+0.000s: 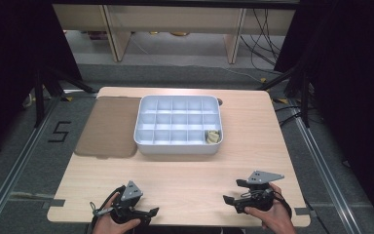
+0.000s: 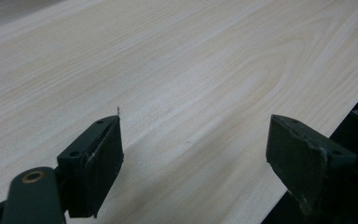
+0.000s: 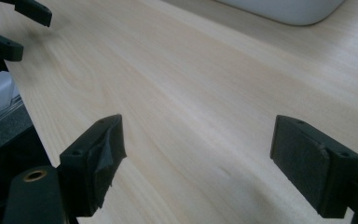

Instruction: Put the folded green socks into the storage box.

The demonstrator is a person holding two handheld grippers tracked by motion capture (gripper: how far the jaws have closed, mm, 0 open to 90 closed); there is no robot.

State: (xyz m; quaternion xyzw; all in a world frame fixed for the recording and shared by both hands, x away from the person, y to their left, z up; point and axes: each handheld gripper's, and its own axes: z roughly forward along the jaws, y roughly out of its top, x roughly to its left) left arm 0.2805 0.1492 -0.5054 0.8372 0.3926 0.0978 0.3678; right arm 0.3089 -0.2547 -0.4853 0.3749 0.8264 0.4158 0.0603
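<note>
Right now, both your tongs hang spread wide and empty over the table [image 1: 185, 180]: left tongs [image 1: 152, 212], right tongs [image 1: 229, 199]. The divided tray [image 1: 146, 127] sits well ahead, between them. From above, one compartment holds something pale [image 1: 213, 136], perhaps cloth; your right gripper view catches just the tray's edge.

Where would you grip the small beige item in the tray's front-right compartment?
Probably from straight above: the beige item sits low in a walled cell of the white tray, blocking side approaches. Pinch its raised crumpled top across the narrow width. Its exact shape is too small to tell.
</note>
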